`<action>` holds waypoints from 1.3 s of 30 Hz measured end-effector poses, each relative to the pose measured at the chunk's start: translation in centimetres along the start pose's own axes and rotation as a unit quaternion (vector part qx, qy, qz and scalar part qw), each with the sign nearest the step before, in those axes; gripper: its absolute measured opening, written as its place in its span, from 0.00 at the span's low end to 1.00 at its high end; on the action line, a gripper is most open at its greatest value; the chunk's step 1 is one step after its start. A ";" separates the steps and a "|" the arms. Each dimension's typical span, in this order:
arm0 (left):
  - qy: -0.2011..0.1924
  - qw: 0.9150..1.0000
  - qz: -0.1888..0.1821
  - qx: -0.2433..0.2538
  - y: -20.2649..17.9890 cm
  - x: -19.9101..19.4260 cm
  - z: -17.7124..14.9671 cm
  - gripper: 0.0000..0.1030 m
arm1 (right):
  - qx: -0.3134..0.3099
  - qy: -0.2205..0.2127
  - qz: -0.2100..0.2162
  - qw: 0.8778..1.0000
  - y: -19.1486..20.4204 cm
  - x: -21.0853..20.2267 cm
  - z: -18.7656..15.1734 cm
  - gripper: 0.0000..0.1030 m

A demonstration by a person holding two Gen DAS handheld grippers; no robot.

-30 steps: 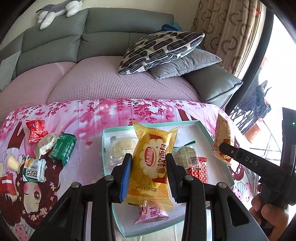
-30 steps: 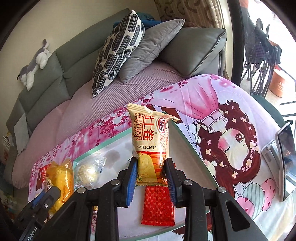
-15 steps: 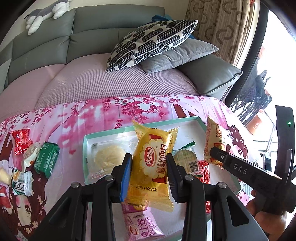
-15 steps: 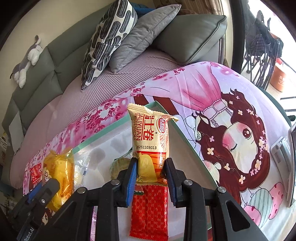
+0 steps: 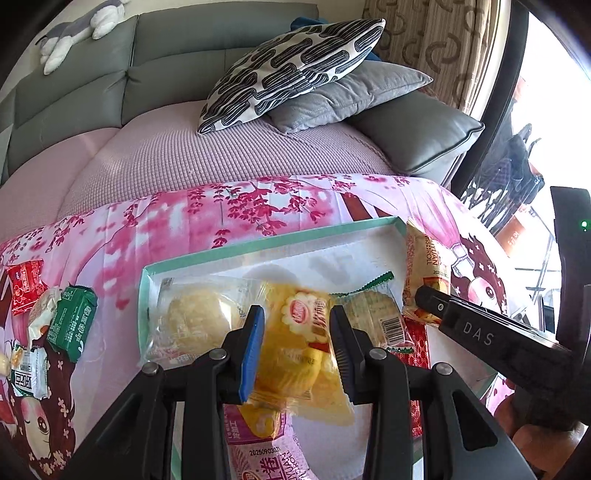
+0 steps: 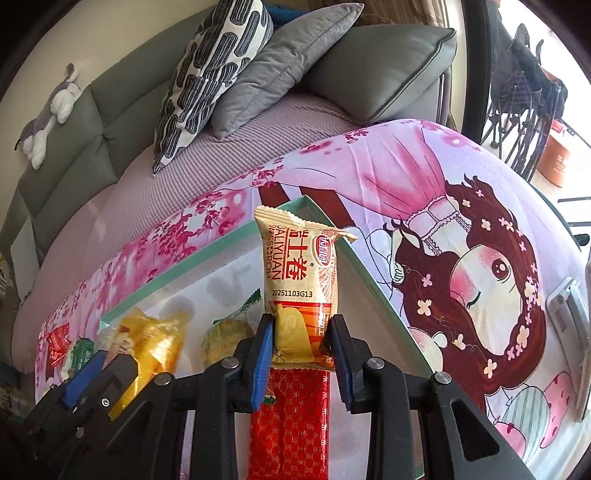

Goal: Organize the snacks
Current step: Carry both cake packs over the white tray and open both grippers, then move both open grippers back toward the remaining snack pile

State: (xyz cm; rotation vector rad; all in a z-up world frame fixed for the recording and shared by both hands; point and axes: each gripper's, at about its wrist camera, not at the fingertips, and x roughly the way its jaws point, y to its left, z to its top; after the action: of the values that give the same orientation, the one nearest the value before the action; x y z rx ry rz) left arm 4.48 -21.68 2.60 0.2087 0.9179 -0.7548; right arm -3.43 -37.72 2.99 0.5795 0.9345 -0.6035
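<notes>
Grippers: two, both clamped. Left gripper [image 5: 297,343] pinches one yellow pack [image 5: 306,350], right gripper [image 6: 301,345] one roll pack [image 6: 301,280]. Tray [image 5: 258,245] holds four more packs.

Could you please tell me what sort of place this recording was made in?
Most likely a home living room: a grey sofa with cushions, a patterned curtain by a bright window, and a plush toy on the sofa back.

Glossy plastic snack wrappers [image 5: 303,354]; matt printed cloth [image 5: 207,221].
</notes>
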 end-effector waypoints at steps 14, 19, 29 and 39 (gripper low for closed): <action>0.025 0.999 0.012 -0.020 0.6 -0.7 0.1 0.56 | -0.014 0.018 -0.021 1.000 0.5 -0.3 -0.1 0.62; 0.046 0.997 0.035 -0.052 1.9 -1.0 0.1 0.67 | -0.030 0.022 -0.028 0.999 0.9 -0.8 -0.3 0.73; 0.057 0.992 0.056 -0.095 4.4 -1.8 -0.2 0.82 | -0.059 0.026 -0.032 0.997 2.2 -2.0 -0.9 0.83; 0.061 0.988 0.081 -0.116 7.0 -2.3 -0.9 0.82 | -0.087 0.050 -0.037 0.994 3.7 -2.6 -2.2 0.83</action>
State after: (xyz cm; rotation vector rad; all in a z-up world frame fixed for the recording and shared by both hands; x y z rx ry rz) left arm 7.75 -15.07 2.83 0.1227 1.0822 -0.4840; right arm -3.27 -33.02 4.92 0.4240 1.0955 -0.5576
